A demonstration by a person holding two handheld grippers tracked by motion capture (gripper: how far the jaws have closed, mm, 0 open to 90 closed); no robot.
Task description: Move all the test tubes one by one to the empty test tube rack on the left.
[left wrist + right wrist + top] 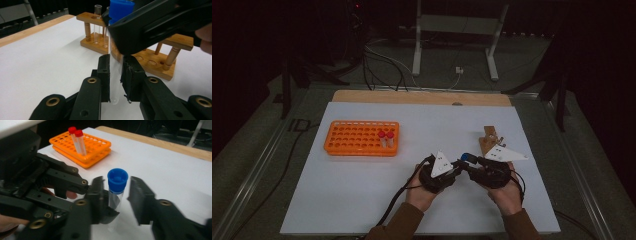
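A clear test tube [115, 75] with a blue cap [117, 179] stands upright just above the white table top. My left gripper [115, 61] is shut on its glass body, one pad pressed to each side. My right gripper [117, 183] comes from the opposite side at cap height. Its jaws flank the blue cap with a gap on both sides, so it is open. In the high view the two grippers meet at the front middle of the table, left gripper [456, 167] and right gripper [469, 162], with the blue cap [469, 158] between them.
An orange tube rack [362, 137] holding two red-capped tubes [385, 136] sits at the left of the white table top [362, 200]. A wooden rack [150, 60] with empty glass tubes [97, 22] stands just behind the grippers at the right.
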